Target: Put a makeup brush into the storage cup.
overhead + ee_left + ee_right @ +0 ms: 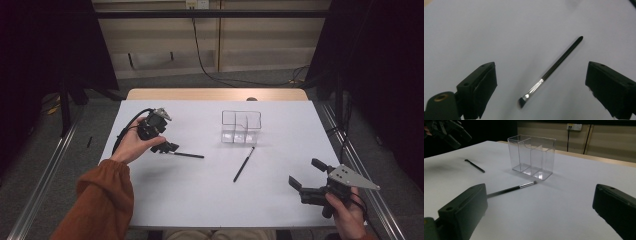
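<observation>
The left gripper (167, 145) hovers with its jaws spread wide over a black makeup brush (551, 71) lying flat at the table's left. The right gripper (307, 181), also wide open and empty, waits near the right edge; a second brush (243, 164) lies just before the clear organiser (241, 126)

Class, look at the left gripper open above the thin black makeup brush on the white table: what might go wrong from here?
1. The thin black makeup brush lies flat and slanted between the left gripper's open fingers; closing may roll it away instead of gripping it.
2. The clear plastic divided organiser looks light; a brush pushed against its rim might tip it.
3. The second black brush lies near the organiser and could get knocked.
</observation>
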Demonstrator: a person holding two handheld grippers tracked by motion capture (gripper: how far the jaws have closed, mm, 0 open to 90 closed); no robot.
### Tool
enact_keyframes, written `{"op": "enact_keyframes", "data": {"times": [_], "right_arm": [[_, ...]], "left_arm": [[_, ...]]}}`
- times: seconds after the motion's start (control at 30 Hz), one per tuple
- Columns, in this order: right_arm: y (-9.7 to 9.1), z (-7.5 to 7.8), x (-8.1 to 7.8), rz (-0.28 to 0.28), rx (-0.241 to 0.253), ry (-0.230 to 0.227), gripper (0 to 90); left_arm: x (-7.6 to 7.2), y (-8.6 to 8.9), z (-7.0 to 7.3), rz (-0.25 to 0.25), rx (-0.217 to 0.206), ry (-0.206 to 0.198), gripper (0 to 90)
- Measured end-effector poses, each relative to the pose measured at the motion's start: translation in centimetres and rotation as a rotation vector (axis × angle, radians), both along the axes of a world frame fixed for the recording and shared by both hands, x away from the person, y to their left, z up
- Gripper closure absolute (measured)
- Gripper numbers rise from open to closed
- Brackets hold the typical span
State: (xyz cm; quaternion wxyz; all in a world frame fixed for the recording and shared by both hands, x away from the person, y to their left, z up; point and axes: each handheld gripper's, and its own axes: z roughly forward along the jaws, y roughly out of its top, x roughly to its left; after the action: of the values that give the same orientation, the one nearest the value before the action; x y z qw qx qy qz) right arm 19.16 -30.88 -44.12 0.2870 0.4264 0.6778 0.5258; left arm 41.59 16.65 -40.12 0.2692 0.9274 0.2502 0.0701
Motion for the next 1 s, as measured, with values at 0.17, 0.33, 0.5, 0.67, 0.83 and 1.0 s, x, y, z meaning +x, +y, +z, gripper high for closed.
{"op": "enact_keyframes", "data": {"times": [0.17, 0.33, 0.5, 0.67, 0.83, 1.0], "right_arm": [[0.0, 0.0, 0.0, 0.001, -0.003, 0.001, 0.0], [0.0, -0.1, 0.0, 0.005, -0.008, 0.005, 0.0], [0.0, -0.1, 0.0, 0.005, -0.008, 0.008, 0.0], [0.1, -0.1, 0.0, 0.004, -0.002, 0.011, 0.0], [0.1, -0.1, 0.0, 0.004, -0.007, 0.011, 0.0], [0.1, -0.1, 0.0, 0.003, -0.006, 0.013, 0.0]], "left_arm": [[0.2, -0.4, -0.7, -0.034, 0.053, 0.038, 9.0], [0.5, -0.8, -1.2, -0.050, 0.090, 0.057, 8.4], [0.5, -1.3, -1.7, -0.098, 0.126, 0.110, 7.3], [0.4, -1.9, -2.1, -0.122, 0.144, 0.101, 14.7], [0.5, -2.1, -2.6, -0.132, 0.159, 0.106, 24.4], [0.9, -2.1, -3.0, -0.138, 0.186, 0.100, 32.2]]}}
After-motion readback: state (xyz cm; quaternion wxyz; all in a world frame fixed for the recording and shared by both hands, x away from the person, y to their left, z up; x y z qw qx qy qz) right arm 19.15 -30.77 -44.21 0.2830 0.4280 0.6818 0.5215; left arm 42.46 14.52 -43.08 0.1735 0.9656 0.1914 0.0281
